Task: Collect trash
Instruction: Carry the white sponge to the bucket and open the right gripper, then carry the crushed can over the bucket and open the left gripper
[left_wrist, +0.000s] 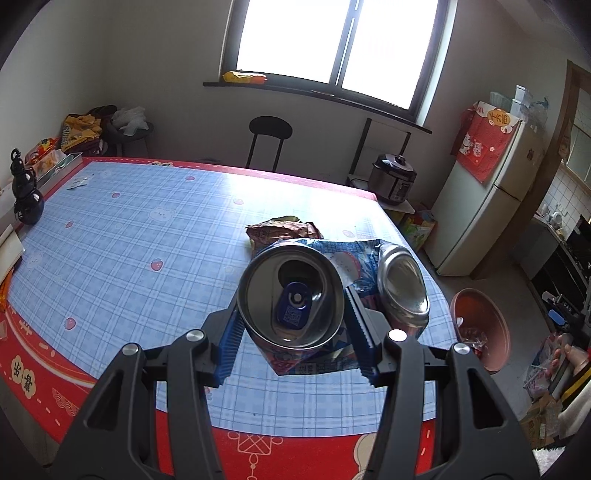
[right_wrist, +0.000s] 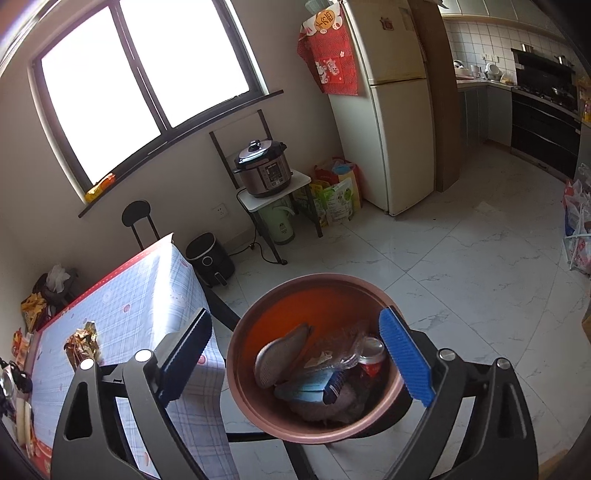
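Left gripper (left_wrist: 291, 328): jaws closing on a can (left_wrist: 290, 297), blue pads pressing its sides at 9 and 3 o'clock; can top facing the camera, tab showing.

Second can (left_wrist: 402, 286): lying on its side just beside the held one, at 3 o'clock from it, on the table (left_wrist: 129, 236).

Blue wrapper (left_wrist: 332, 354): lying flat under both cans.

Brown wrapper (left_wrist: 282, 230): crumpled, sitting at 12 o'clock from the held can, near the blue one.

Right gripper (right_wrist: 295, 358): jaws standing wide apart with nothing between the pads, hovering over the bin (right_wrist: 243, 373).

Bin: standing on the floor (right_wrist: 461, 266) beside the table's corner, at 3 o'clock from it; holding trash, among it a grey flattened piece (right_wrist: 280, 360), a blue carton (right_wrist: 317, 386) and a red can (right_wrist: 371, 356).
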